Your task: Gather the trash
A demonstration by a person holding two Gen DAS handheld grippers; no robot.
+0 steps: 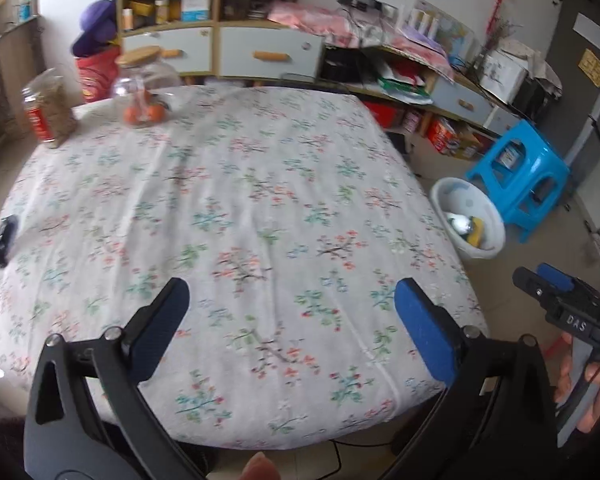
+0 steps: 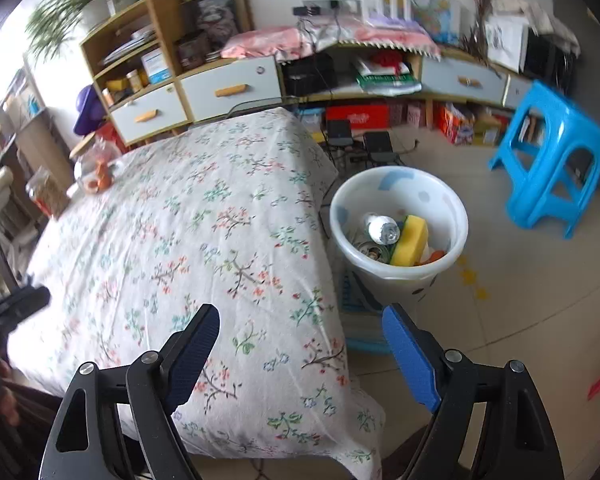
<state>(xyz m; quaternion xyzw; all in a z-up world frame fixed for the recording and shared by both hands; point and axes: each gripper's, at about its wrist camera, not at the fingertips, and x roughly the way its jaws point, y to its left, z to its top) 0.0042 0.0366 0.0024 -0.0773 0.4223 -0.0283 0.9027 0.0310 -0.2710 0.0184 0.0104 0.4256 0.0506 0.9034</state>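
Observation:
A white trash bin (image 2: 400, 184) stands on the floor by the table's right edge; it also shows in the left wrist view (image 1: 448, 196). Inside it lie a yellow sponge (image 2: 410, 240), a clear plastic bottle (image 2: 382, 229), a can and an orange scrap. My left gripper (image 1: 290, 300) is open and empty above the near part of the floral tablecloth (image 1: 240, 208). My right gripper (image 2: 300, 324) is open and empty over the table's near right corner, short of the bin. The right gripper also shows in the left wrist view (image 1: 540, 280).
A glass jar with oranges (image 1: 144, 88) and a jar of brown grains (image 1: 48, 108) stand at the table's far left. A blue plastic stool (image 2: 548, 152) stands right of the bin. Low cabinets and shelves line the back wall.

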